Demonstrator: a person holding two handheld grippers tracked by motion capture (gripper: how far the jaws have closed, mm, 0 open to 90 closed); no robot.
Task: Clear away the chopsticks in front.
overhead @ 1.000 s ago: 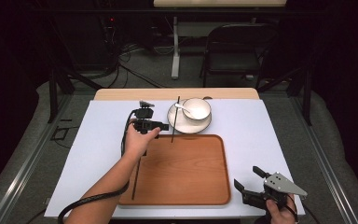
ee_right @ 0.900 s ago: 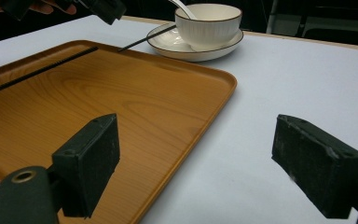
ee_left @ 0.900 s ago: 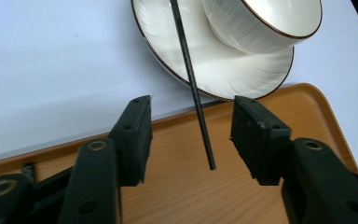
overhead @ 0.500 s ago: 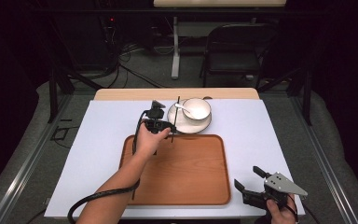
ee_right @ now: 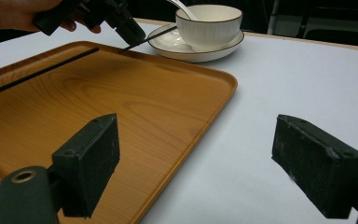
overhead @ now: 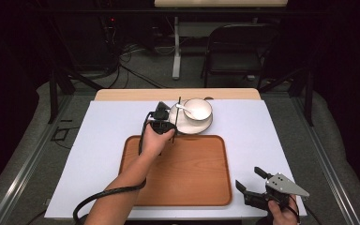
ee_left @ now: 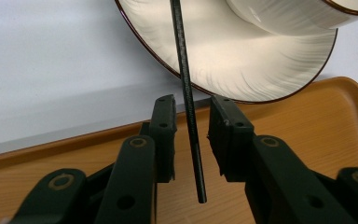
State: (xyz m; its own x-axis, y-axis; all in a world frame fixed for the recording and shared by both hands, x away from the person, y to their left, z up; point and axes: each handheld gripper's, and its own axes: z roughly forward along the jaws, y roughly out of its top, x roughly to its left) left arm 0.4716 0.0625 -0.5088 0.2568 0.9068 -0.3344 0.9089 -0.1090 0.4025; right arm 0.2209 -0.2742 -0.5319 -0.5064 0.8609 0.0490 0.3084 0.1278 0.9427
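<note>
From above my side of the table point(overhead: 98, 140) the high view looks forward and down over its whole top. My left gripper view sits close along my jaws at the tray's point(ee_left: 307, 121) far edge, while my right gripper view looks low from the near right corner; all three share the plate point(ee_right: 186, 49).

black hand-held gripper point(overhead: 165, 123) trails a black cable; the other hand-held gripper point(overhead: 252, 183) carries a grey three-cornered plate.

Glossy ceramic plate point(ee_left: 242, 60), wood-grain tray point(ee_left: 307, 121)

Wooden tray point(ee_right: 135, 107) (bowl point(ee_right: 209, 24) beyond)
</note>
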